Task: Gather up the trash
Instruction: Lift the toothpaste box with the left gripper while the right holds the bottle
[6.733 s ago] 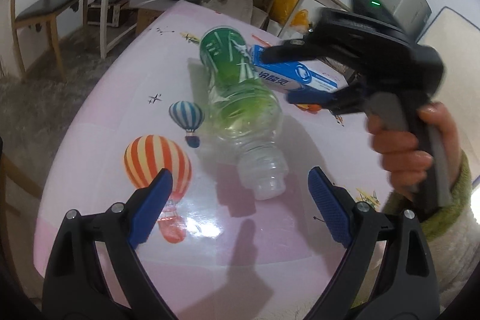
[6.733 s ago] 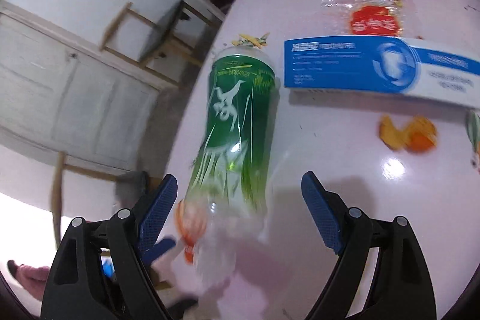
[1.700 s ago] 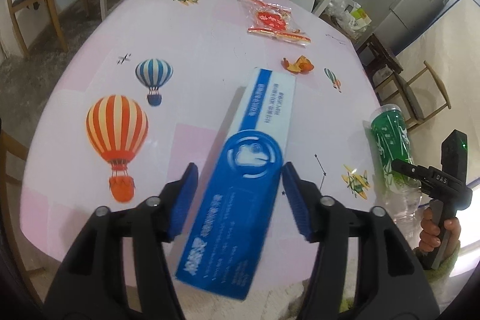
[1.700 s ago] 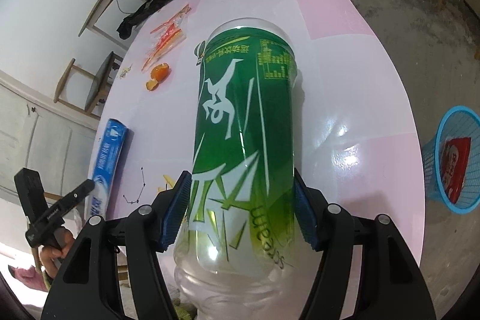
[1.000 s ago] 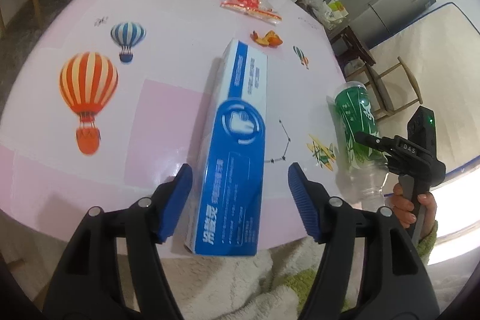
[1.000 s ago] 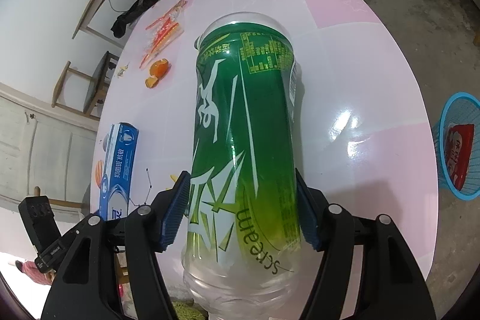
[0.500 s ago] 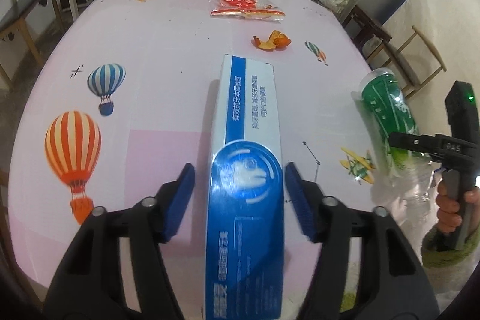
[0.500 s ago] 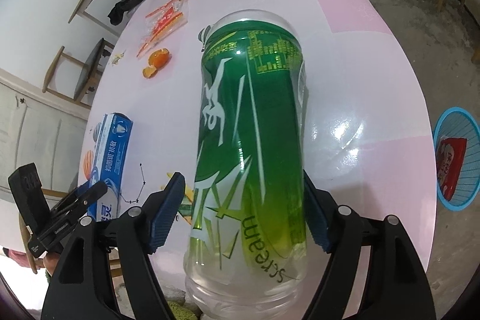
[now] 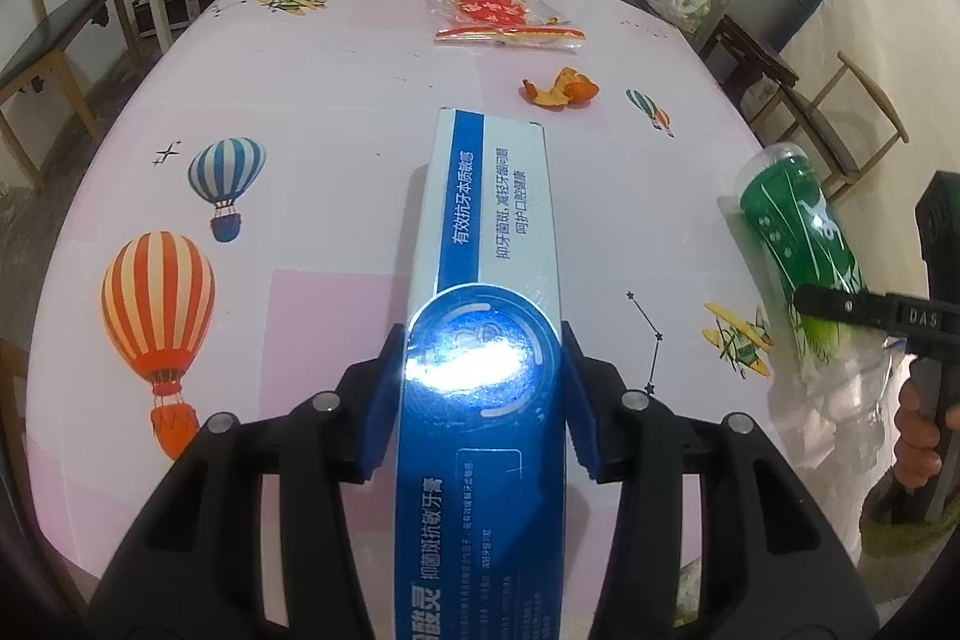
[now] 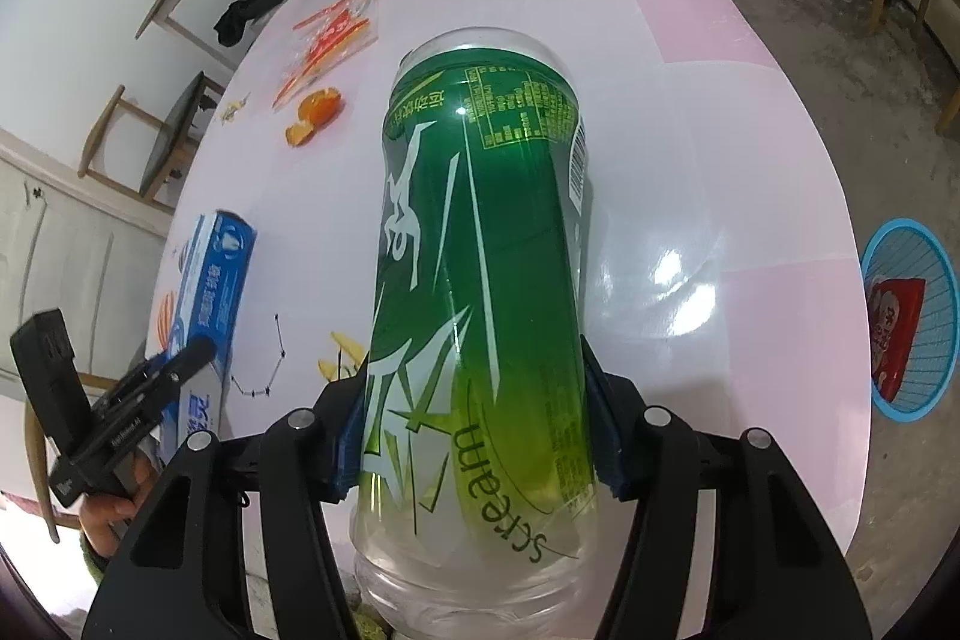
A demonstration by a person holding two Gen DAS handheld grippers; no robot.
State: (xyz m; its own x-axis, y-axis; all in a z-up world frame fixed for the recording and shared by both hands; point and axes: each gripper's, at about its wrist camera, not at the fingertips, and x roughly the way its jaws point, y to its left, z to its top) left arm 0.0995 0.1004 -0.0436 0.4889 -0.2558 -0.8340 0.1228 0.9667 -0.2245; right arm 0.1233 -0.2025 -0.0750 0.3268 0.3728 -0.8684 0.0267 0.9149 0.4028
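Left gripper (image 9: 480,400): clenched on the long blue-and-white cardboard toothpaste box (image 9: 489,292); its jaws have just been closing, and both blue pads press the box's long sides. The box hangs over the near table edge and points out across the top.
Right gripper (image 10: 474,436): clenched on the green-labelled clear plastic bottle (image 10: 480,244); its jaws have just been closing onto the lower body, base pointing away, neck end nearest the camera.
Risk, box: the grip sits near mid-length on a glossy surface; a fast swing likely pivots or slips the box out.
Risk, bottle: thin walls likely buckle under squeeze; the round, slick label could let it slide out neck-first.
Risk, collision: both loads are long; crossing paths could knock one against the other.
Table: round pink tabletop (image 9: 336,76) printed with balloons and planes.
Remaining trash: orange peel (image 9: 561,91) beyond the box's far end; farther off, a clear wrapper with red print (image 9: 498,13).
Target, judged: blue plastic basket (image 10: 909,319) on the floor past the table's right edge, a red packet inside.
Obstruction: the table rim lies between the loads and the basket; wooden chairs (image 9: 840,124) stand beyond.
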